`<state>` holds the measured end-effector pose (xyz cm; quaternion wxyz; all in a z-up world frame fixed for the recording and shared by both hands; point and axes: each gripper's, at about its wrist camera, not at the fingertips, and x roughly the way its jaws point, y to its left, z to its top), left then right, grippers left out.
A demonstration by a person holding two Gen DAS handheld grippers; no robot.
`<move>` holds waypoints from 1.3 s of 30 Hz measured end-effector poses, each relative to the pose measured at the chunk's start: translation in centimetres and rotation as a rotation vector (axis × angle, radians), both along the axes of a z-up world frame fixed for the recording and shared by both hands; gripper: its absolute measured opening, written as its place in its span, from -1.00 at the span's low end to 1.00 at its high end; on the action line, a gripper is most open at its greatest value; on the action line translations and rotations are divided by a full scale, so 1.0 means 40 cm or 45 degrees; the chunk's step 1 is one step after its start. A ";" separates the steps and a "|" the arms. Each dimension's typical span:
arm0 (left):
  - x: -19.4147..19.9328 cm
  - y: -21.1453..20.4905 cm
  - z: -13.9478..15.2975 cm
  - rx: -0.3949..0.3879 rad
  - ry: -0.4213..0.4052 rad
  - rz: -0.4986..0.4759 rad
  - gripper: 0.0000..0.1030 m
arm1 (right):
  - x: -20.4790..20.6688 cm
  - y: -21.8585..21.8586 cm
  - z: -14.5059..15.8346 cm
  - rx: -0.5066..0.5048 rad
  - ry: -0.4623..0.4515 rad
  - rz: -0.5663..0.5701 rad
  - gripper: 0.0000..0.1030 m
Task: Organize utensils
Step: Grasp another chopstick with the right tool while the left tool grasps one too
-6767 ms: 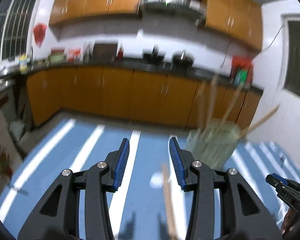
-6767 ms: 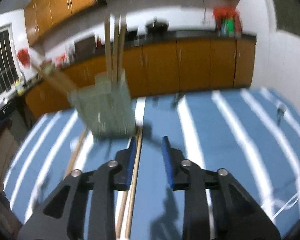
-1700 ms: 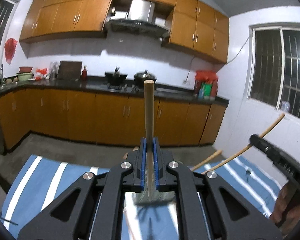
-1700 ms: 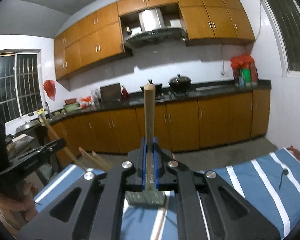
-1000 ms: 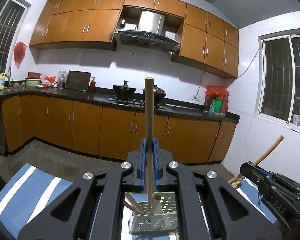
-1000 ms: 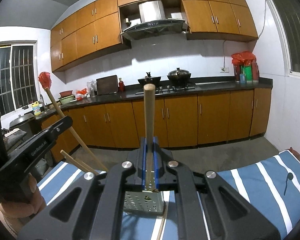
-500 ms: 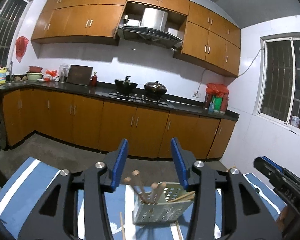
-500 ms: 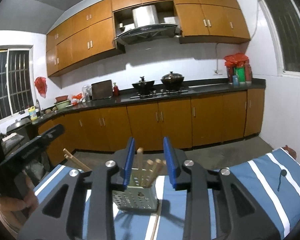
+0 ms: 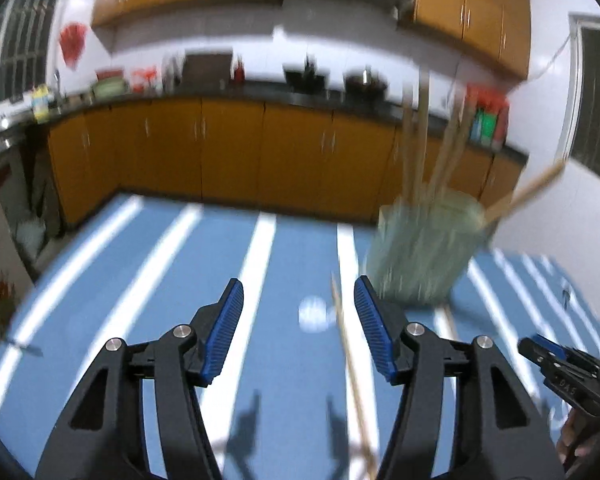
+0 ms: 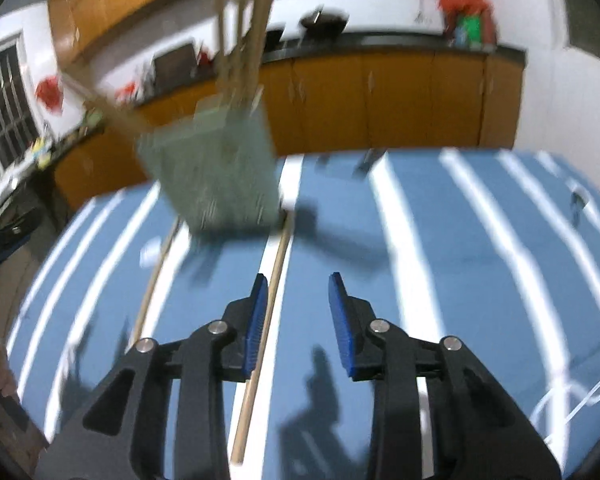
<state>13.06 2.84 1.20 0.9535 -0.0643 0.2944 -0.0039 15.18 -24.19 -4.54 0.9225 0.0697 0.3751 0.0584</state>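
A pale green perforated holder (image 9: 424, 248) stands on the blue striped cloth with several wooden chopsticks (image 9: 422, 140) sticking up from it. My left gripper (image 9: 299, 300) hovers low over the cloth to the holder's left. Its jaws are opening and grip nothing. A loose chopstick (image 9: 350, 360) lies on the cloth beneath, near the right finger. In the right wrist view the holder (image 10: 216, 172) is ahead and to the left. My right gripper (image 10: 297, 292) is closing slightly on empty air. One loose chopstick (image 10: 268, 300) lies just beside its left finger, another chopstick (image 10: 156, 272) farther left.
The blue cloth with white stripes (image 9: 140, 300) covers the table. A small white spot (image 9: 314, 312) lies on it near the holder. The right gripper's tip (image 9: 556, 368) shows at the lower right of the left view. Orange kitchen cabinets (image 9: 220, 152) stand beyond the table.
Both grippers, shut on upright chopsticks over the holder a second ago, have let them drop into it, opened, sunk and tilted down toward the cloth. The views are now blurred.
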 end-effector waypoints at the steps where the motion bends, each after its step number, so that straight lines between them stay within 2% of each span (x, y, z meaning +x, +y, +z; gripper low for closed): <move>1: 0.001 -0.007 -0.033 0.004 0.053 -0.014 0.06 | -0.002 0.017 -0.021 -0.004 0.029 0.021 -0.42; 6: -0.002 -0.031 -0.129 0.012 0.207 -0.064 -0.01 | -0.017 0.096 -0.099 -0.053 0.111 0.098 -0.42; 10: -0.007 -0.057 -0.170 0.018 0.267 -0.109 -0.03 | -0.012 0.115 -0.115 -0.078 0.149 0.104 -0.44; 12: -0.007 -0.077 -0.181 0.017 0.289 -0.129 -0.05 | -0.013 0.123 -0.119 -0.139 0.128 0.091 -0.82; 15: -0.009 -0.100 -0.195 0.015 0.317 -0.157 -0.13 | -0.007 0.095 -0.117 -0.134 0.133 0.048 -0.84; 18: -0.005 -0.119 -0.206 0.020 0.337 -0.179 -0.17 | 0.001 0.056 -0.117 -0.103 0.138 -0.028 -0.84; 23: 0.008 -0.152 -0.227 0.057 0.365 -0.189 -0.32 | -0.001 0.015 -0.114 -0.087 0.134 -0.072 -0.84; 24: 0.011 -0.161 -0.229 0.084 0.359 -0.191 -0.37 | 0.000 0.010 -0.113 -0.082 0.133 -0.077 -0.84; 26: 0.016 -0.171 -0.230 0.129 0.354 -0.189 -0.73 | 0.001 0.009 -0.112 -0.077 0.131 -0.079 -0.84; 28: 0.027 -0.165 -0.228 0.125 0.360 -0.186 -0.83 | 0.002 0.010 -0.109 -0.074 0.124 -0.074 -0.84; 33: 0.056 -0.105 -0.225 0.100 0.363 -0.121 -0.85 | 0.006 0.012 -0.103 -0.075 0.106 -0.065 -0.84; 39: 0.063 -0.076 -0.226 0.114 0.361 -0.124 -0.84 | 0.022 0.012 -0.106 -0.088 0.103 -0.070 -0.84</move>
